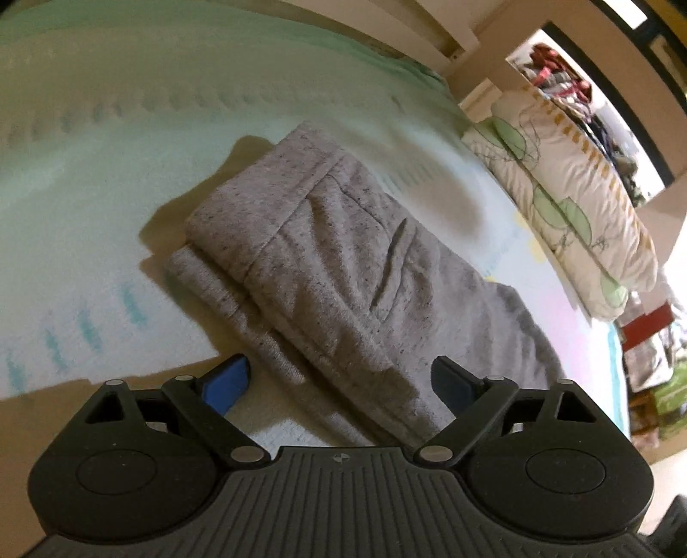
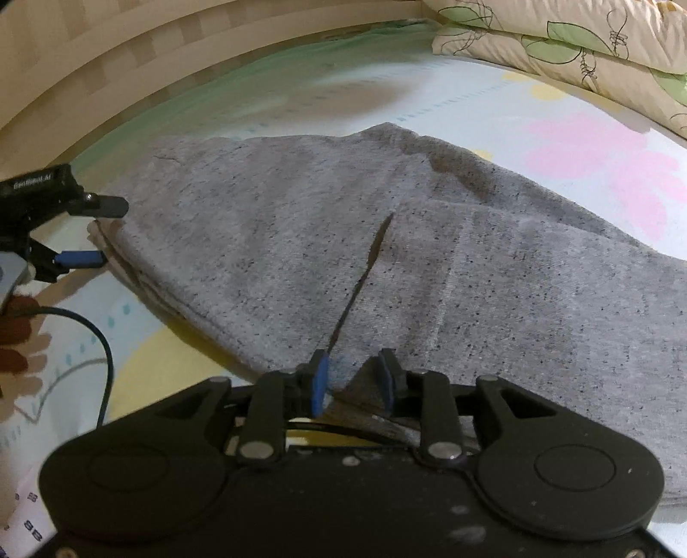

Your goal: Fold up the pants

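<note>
Grey speckled pants [image 1: 339, 266] lie folded on a pale patterned bed sheet [image 1: 77, 223]; the pocket slit faces up. My left gripper [image 1: 343, 382] is open, its blue pads wide apart, hovering just above the near end of the pants. In the right wrist view the pants [image 2: 386, 257] fill the middle. My right gripper [image 2: 354, 380] has its jaws partly closed, with a fold of the grey fabric between the blue pads. The left gripper [image 2: 101, 234] shows there at the far left, open, beside the pants' left edge.
A folded floral quilt [image 1: 571, 201] lies along the right side of the bed, and it shows at the top right of the right wrist view [image 2: 579, 38]. A wooden bed frame [image 2: 107, 68] curves behind. A black cable [image 2: 103, 343] trails on the sheet at left.
</note>
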Tool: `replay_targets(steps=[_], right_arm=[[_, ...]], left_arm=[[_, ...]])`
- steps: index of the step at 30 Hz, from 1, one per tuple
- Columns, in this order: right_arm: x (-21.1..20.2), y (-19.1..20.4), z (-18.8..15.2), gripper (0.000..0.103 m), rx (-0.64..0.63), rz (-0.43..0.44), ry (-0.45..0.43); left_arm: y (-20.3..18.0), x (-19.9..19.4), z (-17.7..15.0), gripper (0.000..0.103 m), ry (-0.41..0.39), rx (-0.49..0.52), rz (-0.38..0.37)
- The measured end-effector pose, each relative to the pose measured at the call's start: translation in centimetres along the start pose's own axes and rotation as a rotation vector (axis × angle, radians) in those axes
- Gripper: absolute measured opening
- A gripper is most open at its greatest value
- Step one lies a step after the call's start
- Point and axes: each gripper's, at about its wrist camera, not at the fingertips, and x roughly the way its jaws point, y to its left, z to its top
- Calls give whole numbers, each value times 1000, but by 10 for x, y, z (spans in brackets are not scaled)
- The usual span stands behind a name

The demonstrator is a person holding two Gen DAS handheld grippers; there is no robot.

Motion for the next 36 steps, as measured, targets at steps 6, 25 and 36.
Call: replay_targets(steps=[6,25,36], right_arm=[[4,12,-1,37,-93,-23,0],[-3,-4,-3,41,8,34,-26],[-60,-66,-27,39,383,6,-127]], left_arm=[[-4,24,28,102,-2,5,-22],[-50,0,40,20,-84,96,27],[-222,-36,2,20,-148,545,-253]])
